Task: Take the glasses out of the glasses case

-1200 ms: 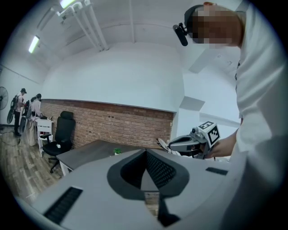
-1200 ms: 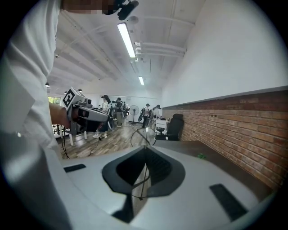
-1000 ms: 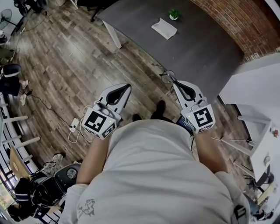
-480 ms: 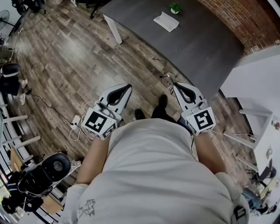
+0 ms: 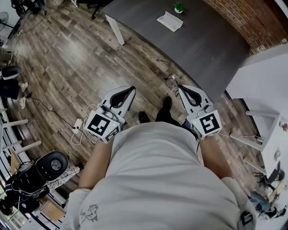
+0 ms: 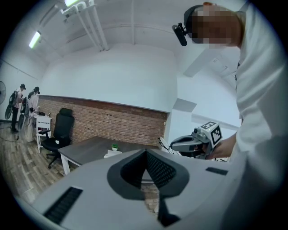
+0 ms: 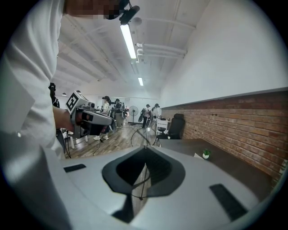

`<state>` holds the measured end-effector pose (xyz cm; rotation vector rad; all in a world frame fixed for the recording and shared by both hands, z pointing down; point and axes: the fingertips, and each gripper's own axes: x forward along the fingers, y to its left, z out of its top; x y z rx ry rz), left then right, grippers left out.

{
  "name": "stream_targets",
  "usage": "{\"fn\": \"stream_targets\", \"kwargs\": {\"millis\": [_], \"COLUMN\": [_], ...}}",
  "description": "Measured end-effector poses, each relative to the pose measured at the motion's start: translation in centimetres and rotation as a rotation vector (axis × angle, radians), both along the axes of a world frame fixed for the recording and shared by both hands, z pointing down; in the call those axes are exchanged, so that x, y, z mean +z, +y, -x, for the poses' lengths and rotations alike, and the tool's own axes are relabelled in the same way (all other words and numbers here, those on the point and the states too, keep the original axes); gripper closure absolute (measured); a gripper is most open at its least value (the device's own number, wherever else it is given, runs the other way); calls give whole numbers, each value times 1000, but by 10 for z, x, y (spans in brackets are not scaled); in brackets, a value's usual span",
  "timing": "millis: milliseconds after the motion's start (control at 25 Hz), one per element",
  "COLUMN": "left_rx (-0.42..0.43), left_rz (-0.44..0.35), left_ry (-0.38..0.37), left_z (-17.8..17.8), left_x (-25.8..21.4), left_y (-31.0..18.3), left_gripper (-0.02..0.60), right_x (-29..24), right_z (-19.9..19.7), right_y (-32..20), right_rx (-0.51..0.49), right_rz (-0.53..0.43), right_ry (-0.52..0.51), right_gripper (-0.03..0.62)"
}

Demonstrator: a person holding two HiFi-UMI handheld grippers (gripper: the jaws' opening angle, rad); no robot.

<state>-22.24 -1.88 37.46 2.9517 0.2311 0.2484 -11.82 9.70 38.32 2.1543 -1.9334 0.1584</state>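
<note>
Thin wire-framed glasses point(image 5: 172, 81) hang from the tip of my right gripper point(image 5: 181, 86), which is shut on one temple, above the wooden floor. In the right gripper view the round lens point(image 7: 143, 136) stands just past the closed jaws of my right gripper point(image 7: 145, 147), and the temple wire runs back between them. My left gripper point(image 5: 131, 88) is level beside it, shut and empty; its tips meet in the left gripper view point(image 6: 145, 151). A white case-like object point(image 5: 170, 21) lies on the dark table point(image 5: 211, 40), far from both grippers.
A small green plant point(image 5: 179, 7) stands next to the white object. A brick wall point(image 5: 252, 22) runs behind the table and a white cabinet point(image 5: 265, 85) stands at the right. Cables and a power strip point(image 5: 78, 128) lie on the floor at left, near a black chair point(image 5: 49, 166).
The table and floor have slid slightly up the head view as the person stepped. Both grippers keep their pose, with the glasses still in the right one.
</note>
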Motion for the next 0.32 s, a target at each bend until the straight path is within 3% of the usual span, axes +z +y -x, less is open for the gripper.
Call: {"fn": "stream_targets", "kwargs": {"millis": [320], "left_rx": [-5], "left_rz": [2], "left_ry": [-1], "left_z": [-6], "left_x": [6], "left_y": [-7], "left_gripper": [571], "right_x": [4], "right_z": [-7], "right_y": [-9], "right_rx": [-9], "right_rz": [0], "right_ry": [4], "right_gripper": [580]}}
